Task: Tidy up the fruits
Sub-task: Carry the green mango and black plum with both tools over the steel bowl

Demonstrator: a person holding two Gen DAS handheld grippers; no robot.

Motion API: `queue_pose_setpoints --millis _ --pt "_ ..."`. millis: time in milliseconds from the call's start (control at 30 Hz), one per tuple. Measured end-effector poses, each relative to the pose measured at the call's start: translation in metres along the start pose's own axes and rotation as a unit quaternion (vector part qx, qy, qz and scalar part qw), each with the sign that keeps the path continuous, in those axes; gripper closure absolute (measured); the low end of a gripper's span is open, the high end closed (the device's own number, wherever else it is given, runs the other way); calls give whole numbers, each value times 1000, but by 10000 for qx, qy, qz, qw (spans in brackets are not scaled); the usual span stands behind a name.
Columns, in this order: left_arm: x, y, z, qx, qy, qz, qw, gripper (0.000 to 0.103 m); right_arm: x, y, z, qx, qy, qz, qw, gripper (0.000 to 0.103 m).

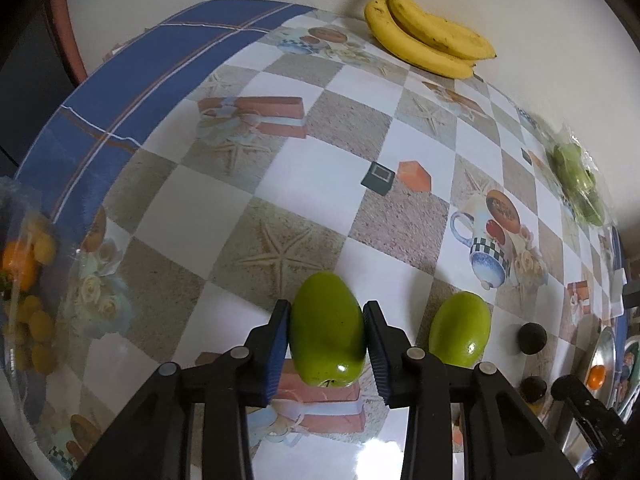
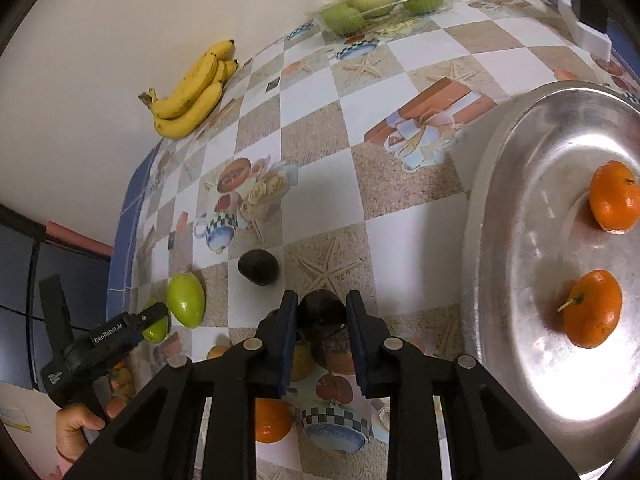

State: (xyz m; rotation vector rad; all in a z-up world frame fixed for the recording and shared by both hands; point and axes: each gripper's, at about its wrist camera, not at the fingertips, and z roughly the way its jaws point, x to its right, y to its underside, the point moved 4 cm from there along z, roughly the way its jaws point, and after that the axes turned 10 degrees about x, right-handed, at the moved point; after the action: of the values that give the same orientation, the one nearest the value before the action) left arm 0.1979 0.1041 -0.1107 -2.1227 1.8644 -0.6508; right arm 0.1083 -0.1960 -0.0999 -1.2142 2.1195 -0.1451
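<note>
In the left wrist view my left gripper (image 1: 328, 306) is shut on a green oval fruit (image 1: 326, 344) resting on the patterned tablecloth (image 1: 320, 168). A second green fruit (image 1: 460, 330) lies just right of it. In the right wrist view my right gripper (image 2: 322, 297) is shut on a dark round fruit (image 2: 322, 316) on the cloth. Another dark fruit (image 2: 259, 267) lies up and left of it. To its right a metal tray (image 2: 516, 248) holds two oranges (image 2: 614, 196) (image 2: 592, 308). The left gripper (image 2: 150, 320) shows at the lower left, held by a hand (image 2: 74, 426).
Bananas (image 2: 190, 92) lie by the wall at the far edge. A clear plastic pack of green fruits (image 2: 380, 0) sits at the back. A bag of orange and yellow fruits (image 1: 28, 280) is at the table's left edge. A loose orange (image 2: 272, 420) lies under my right gripper.
</note>
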Motion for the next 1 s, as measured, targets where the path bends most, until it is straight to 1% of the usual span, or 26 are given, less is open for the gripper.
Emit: queue_pose_setpoints --millis 167,400,500,600,867,1000 --pt "-1 -1 -11 70 -65 -60 9999 64 -2 -7 -16 164 -67 -9 9998 78" --pt "3 0 -29 183 -167 -91 9997 64 -7 -15 -44 453 -108 -184 9987 78" --pt "8 1 -38 224 -193 -76 9995 64 -10 -15 -53 523 -79 -310 9981 78" --pt "13 1 -47 279 -183 -83 9994 64 -8 -13 -60 537 -102 -299 9981 78" --pt "45 10 -64 319 -97 -5 9994 64 2 -8 -80 601 -107 -276 9978 78" --pt "69 19 -71 307 -12 143 9994 64 8 -6 -89 646 -34 -318 9974 78"
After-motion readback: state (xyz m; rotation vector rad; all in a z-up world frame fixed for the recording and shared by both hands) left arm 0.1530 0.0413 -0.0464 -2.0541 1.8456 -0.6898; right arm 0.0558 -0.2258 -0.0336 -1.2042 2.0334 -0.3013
